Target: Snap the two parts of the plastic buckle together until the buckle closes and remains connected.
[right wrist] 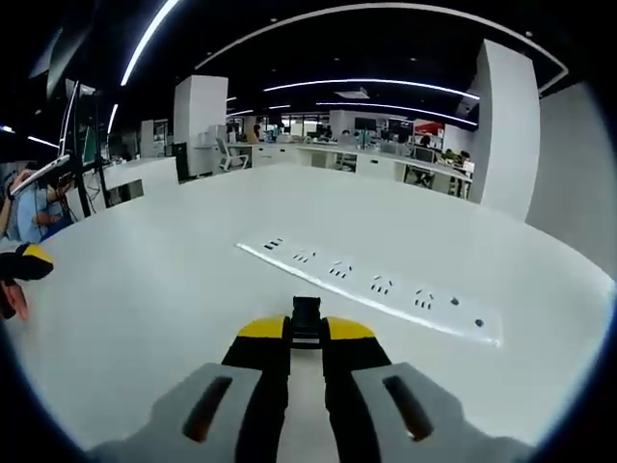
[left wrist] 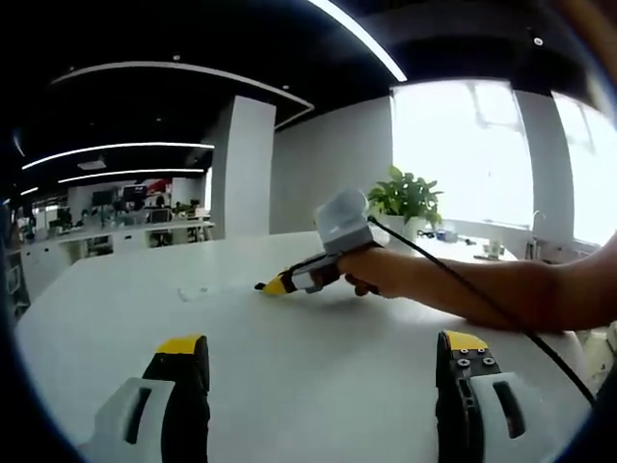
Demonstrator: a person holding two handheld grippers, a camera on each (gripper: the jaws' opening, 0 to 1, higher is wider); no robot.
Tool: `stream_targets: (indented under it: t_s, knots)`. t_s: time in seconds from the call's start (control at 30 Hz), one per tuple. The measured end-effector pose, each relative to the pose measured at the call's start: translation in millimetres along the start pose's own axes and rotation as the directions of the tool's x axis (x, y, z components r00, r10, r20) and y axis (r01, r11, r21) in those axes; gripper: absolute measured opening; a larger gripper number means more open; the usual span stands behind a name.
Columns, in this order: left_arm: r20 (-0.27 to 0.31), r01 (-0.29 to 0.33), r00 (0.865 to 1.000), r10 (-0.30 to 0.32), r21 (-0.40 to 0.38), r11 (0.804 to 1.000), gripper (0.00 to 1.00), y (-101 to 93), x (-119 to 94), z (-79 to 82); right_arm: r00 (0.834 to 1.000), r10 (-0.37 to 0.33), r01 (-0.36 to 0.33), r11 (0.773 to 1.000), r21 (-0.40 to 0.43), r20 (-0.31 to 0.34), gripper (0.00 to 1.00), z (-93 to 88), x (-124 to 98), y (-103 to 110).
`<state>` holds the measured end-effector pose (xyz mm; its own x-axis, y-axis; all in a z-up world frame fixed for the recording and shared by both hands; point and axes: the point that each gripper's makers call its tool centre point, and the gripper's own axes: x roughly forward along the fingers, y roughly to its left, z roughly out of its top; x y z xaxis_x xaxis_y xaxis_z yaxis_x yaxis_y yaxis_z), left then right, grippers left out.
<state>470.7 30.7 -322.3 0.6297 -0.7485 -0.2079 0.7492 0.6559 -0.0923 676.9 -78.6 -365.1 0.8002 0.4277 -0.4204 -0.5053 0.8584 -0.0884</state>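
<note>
In the right gripper view my right gripper is shut on a small black plastic buckle part that sticks out past its yellow tips, low over the white table. From the left gripper view, that right gripper is held by a hand at mid-table, a dark bit of the buckle part at its tip. My left gripper hovers nearer, its jaws wide apart with nothing between them. One yellow fingertip of the left gripper shows at the left edge of the right gripper view.
A long white power strip lies flush in the table just beyond the right gripper, and shows faintly as a power strip in the left gripper view. A potted plant stands by the windows. A cable trails over the forearm. Desks and a seated person are far off.
</note>
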Motion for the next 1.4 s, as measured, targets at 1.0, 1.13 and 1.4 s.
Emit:
stream_targets:
  t_s: [1.0,1.13,1.4]
  knots:
    - [0.023,-0.088,0.996,0.087,0.005,0.996,0.99,18.7,-7.9,4.7,0.972,0.021,0.017,0.987,-0.161,0.234,0.90,77.2,-46.9,8.8]
    - [0.021,-0.081,0.997,0.080,0.043,0.996,0.99,18.3,-5.5,0.5,0.958,0.013,0.046,0.978,-0.201,0.286,1.00,96.3,-85.5,27.6]
    - [-0.008,-0.093,0.995,0.095,0.108,0.990,0.99,20.9,-3.5,-8.5,0.954,0.030,0.062,0.954,-0.294,0.297,0.82,56.2,-160.4,56.0]
